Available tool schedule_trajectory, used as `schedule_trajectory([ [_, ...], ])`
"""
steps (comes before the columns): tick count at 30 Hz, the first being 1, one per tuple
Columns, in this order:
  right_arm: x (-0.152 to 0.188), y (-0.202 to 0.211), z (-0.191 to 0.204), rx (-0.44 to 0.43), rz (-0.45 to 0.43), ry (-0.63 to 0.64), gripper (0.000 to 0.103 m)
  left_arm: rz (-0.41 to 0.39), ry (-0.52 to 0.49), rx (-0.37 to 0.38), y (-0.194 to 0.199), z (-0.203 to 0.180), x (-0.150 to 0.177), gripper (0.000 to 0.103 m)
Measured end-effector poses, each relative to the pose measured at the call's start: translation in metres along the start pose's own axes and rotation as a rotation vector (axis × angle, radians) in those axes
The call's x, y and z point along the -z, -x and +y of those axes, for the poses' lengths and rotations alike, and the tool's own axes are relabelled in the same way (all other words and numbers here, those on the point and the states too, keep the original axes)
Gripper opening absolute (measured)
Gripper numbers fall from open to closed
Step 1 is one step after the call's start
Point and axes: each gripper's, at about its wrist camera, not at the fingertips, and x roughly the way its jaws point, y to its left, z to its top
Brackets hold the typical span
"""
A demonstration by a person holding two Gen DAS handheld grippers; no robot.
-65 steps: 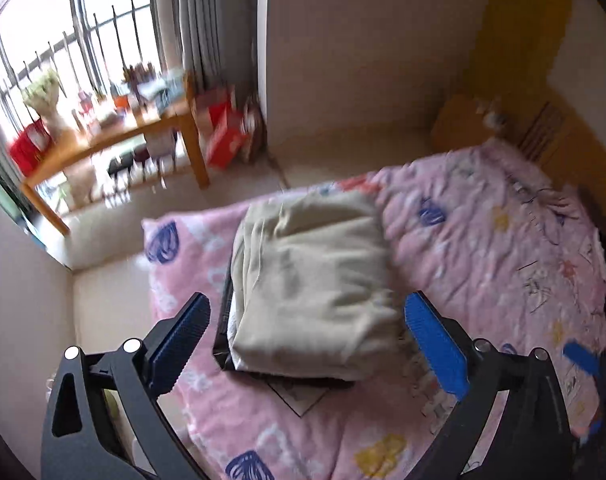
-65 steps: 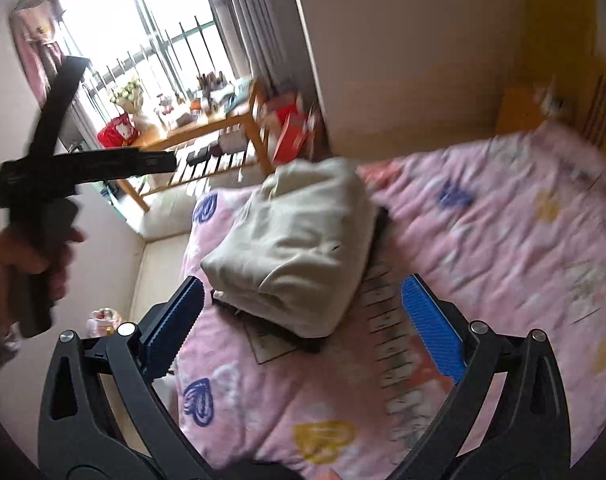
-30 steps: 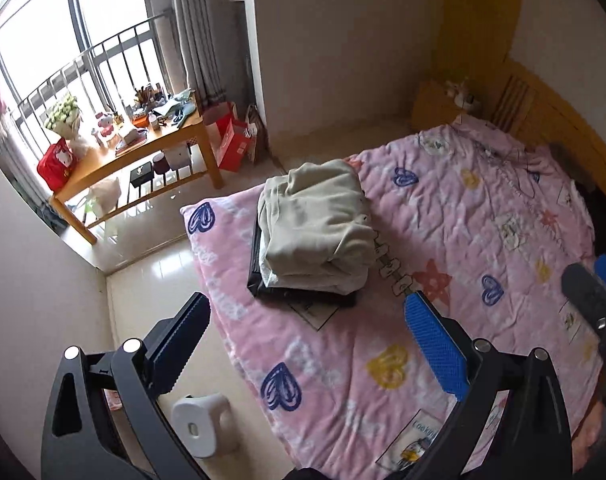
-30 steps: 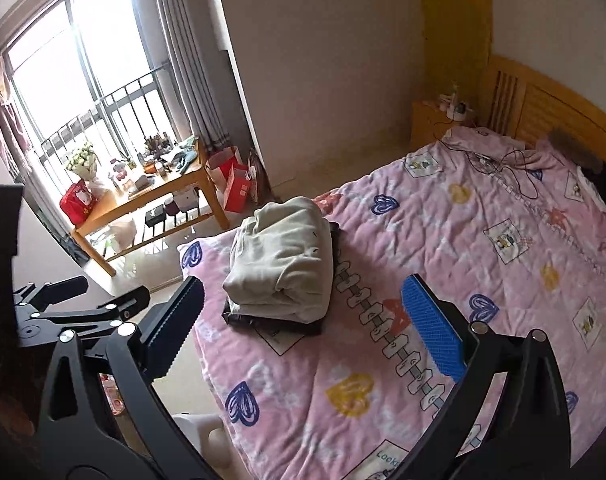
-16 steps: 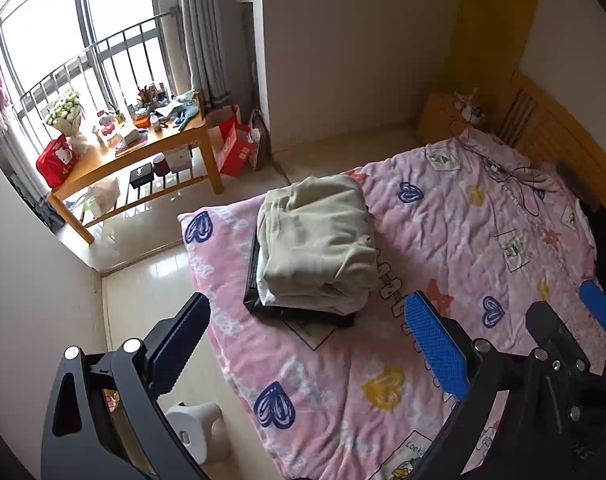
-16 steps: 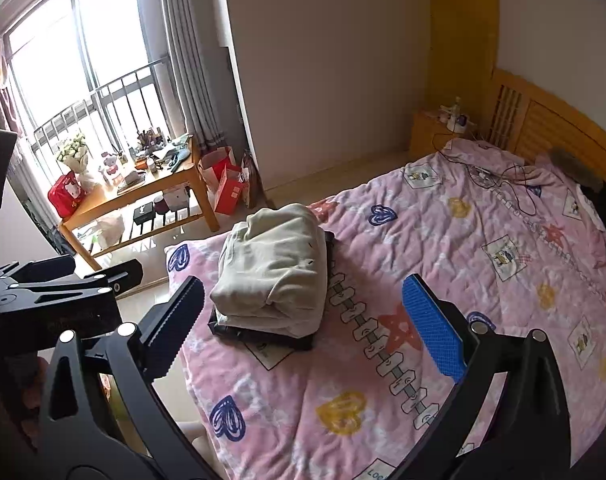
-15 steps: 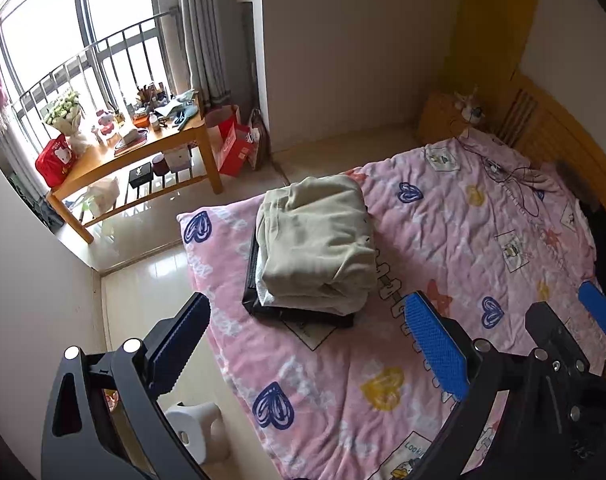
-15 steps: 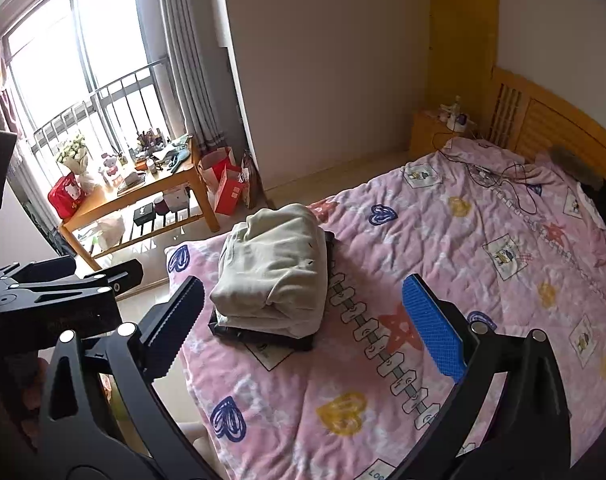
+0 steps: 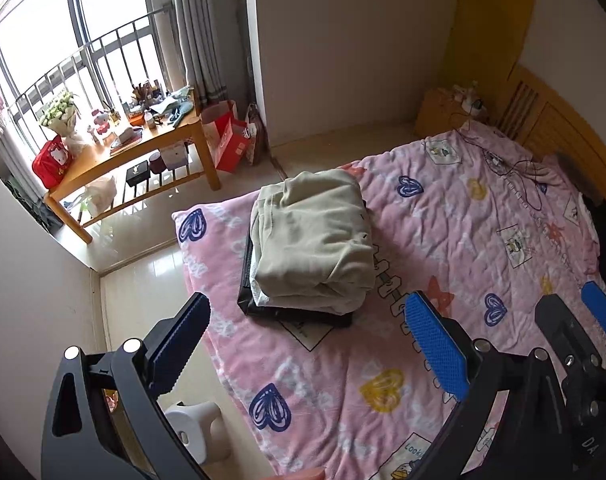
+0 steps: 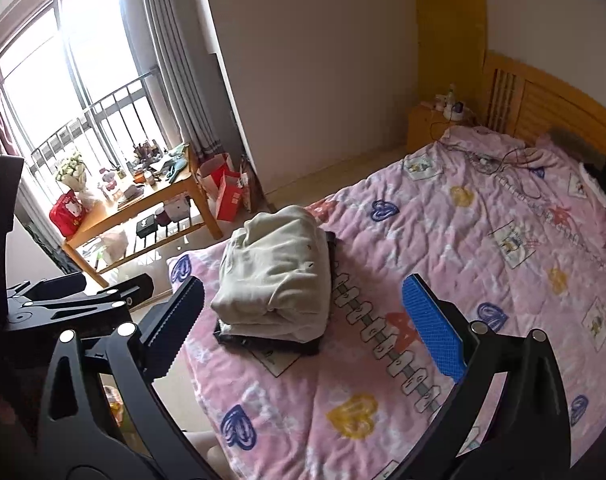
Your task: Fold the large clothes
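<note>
From the left wrist camera, the left gripper hangs above the near corner of the bed with its two blue-padded fingers spread wide and nothing between them, so it is released. Past them, toward twelve o'clock, the folded cream-beige garment sits as a thick, squared bundle on top of a flat black folded item, both resting on the pink quilted bedspread with blue hearts near the bed's foot corner. At about three o'clock the right gripper shows at the frame edge, well apart from the bundle. A light wooden side table cluttered with small items stands by the window at ten o'clock, and a white plastic stool sits on the floor at seven o'clock. From the right wrist camera, the right gripper is likewise spread and empty, hovering off the bedspread, with the cream garment lying between its fingers in the line of sight but clearly farther off, toward eleven o'clock. The left gripper appears at nine o'clock; from this side angle its opening is hard to read. As far as these views show, the folding looks finished: the garment is compact with edges tucked, stacked on the dark piece, and no loose clothing lies elsewhere on the bed, though the dark shape at the headboard end may be another item
</note>
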Motion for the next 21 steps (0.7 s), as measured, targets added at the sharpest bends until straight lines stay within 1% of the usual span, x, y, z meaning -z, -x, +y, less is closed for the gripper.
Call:
schedule_trajectory([
  [5,0.0,0.0,0.001,0.009,0.0,0.002,0.097,-0.007,0.001,-0.01,0.004,0.001,0.002,0.095],
  [12,0.004,0.004,0.004,0.015,-0.008,0.017,0.097,-0.011,-0.001,-0.005,0.006,-0.001,0.002,0.095],
  [17,0.007,0.007,0.003,0.024,-0.006,0.019,0.097,-0.017,-0.018,-0.026,0.008,-0.005,0.004,0.095],
  [21,0.01,0.009,0.002,0.022,-0.003,0.019,0.097,-0.027,-0.029,-0.024,0.012,-0.008,0.008,0.095],
])
